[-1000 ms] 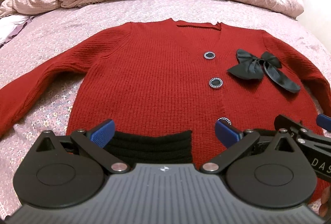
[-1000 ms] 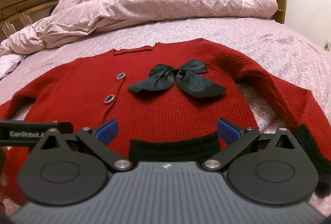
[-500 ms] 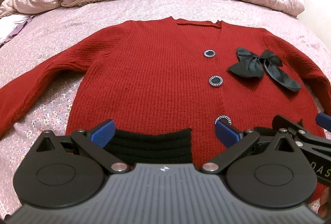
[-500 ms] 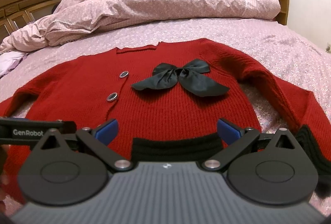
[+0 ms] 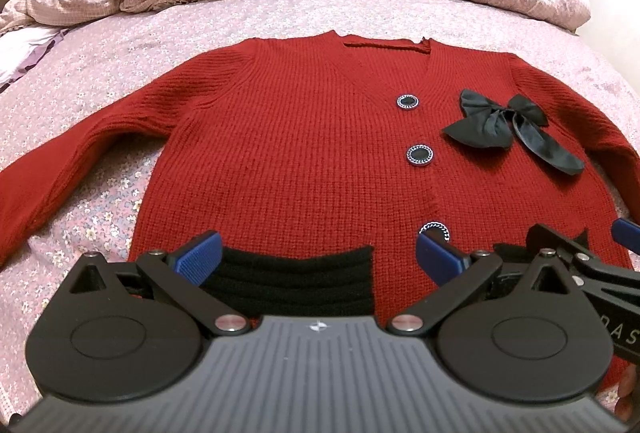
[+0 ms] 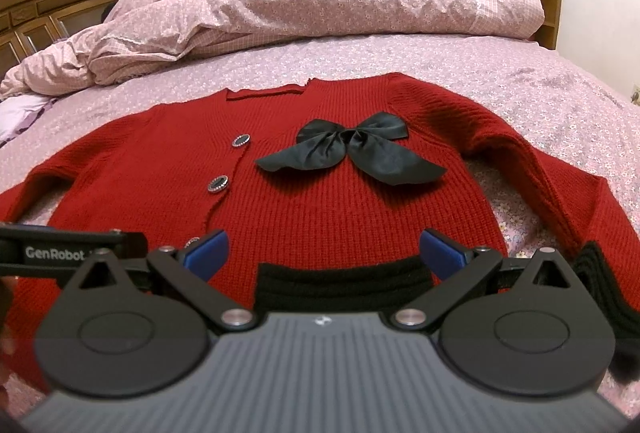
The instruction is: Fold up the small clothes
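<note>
Lying flat and face up on the bed [image 5: 224,33], the red cardigan [image 5: 304,153] has its black hem hidden behind the left tool [image 5: 318,253] and the right tool [image 6: 324,247], both with fingers wide apart, holding nothing.

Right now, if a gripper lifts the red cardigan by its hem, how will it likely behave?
The red cardigan looks like soft knit lying flat, so it would probably droop and fold. Its spread sleeves would likely drag behind. The black bow looks like loose satin and may flop over.
</note>
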Demonstrator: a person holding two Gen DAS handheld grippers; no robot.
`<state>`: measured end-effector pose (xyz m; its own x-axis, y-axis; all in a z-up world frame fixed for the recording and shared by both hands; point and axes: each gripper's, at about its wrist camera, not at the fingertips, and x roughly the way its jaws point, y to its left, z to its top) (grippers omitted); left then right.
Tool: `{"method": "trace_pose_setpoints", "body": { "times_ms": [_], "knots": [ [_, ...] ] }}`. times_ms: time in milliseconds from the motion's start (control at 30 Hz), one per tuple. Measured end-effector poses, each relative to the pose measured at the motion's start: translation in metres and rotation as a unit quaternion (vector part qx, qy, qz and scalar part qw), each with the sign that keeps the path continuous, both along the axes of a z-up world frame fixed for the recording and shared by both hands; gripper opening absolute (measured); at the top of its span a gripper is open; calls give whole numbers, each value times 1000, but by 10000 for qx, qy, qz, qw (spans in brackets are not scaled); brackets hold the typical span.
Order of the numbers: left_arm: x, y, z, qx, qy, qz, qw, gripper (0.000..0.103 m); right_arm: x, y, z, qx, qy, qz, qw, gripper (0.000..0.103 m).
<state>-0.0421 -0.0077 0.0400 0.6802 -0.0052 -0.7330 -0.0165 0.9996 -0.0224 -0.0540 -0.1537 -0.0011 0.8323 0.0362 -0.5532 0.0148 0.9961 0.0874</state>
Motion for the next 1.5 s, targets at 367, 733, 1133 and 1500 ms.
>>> {"method": "trace_pose_setpoints", "body": {
  "times_ms": [367, 733, 1133, 1500],
  "knots": [
    [0, -2, 3, 48, 7, -3, 10000, 103, 0, -1, 0, 8, -10, -12, 10000, 103],
    [0, -3, 3, 55, 23, 0, 10000, 103, 0, -1, 0, 21, 24, -4, 10000, 103],
    [-3, 0, 8, -18, 7, 29, 10000, 103, -2, 0, 4, 5, 18, 50, 10000, 103],
    [-2, -1, 9, -19, 29, -18, 10000, 103, -1, -2, 4, 34, 55, 39, 10000, 103]
  ]
}}
